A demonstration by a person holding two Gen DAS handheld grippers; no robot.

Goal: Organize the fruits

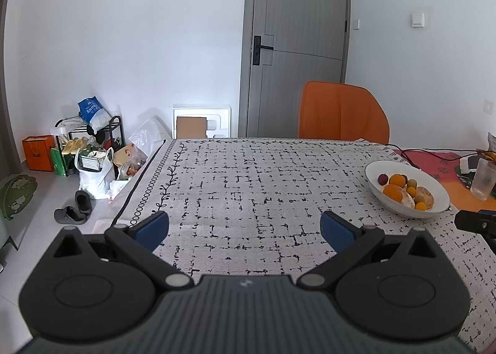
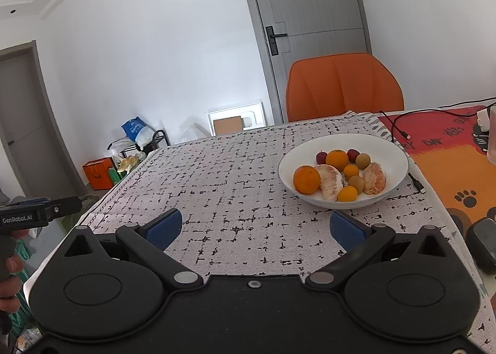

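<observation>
We've got both the left gripper (image 1: 245, 231) and right gripper (image 2: 254, 228) spread wide and empty, and all the fruits (image 2: 339, 175) already sit in the white bowl (image 2: 393, 149) ahead-right of them — finished or just starting, can't say.

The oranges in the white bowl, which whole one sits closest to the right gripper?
The large unpeeled orange at the bowl's front-left edge. The other whole orange lies farther back beside the red fruits, and the remaining big pieces are peeled.

Glossy bowl (image 2: 393, 149), woven tablecloth (image 2: 241, 186)
</observation>
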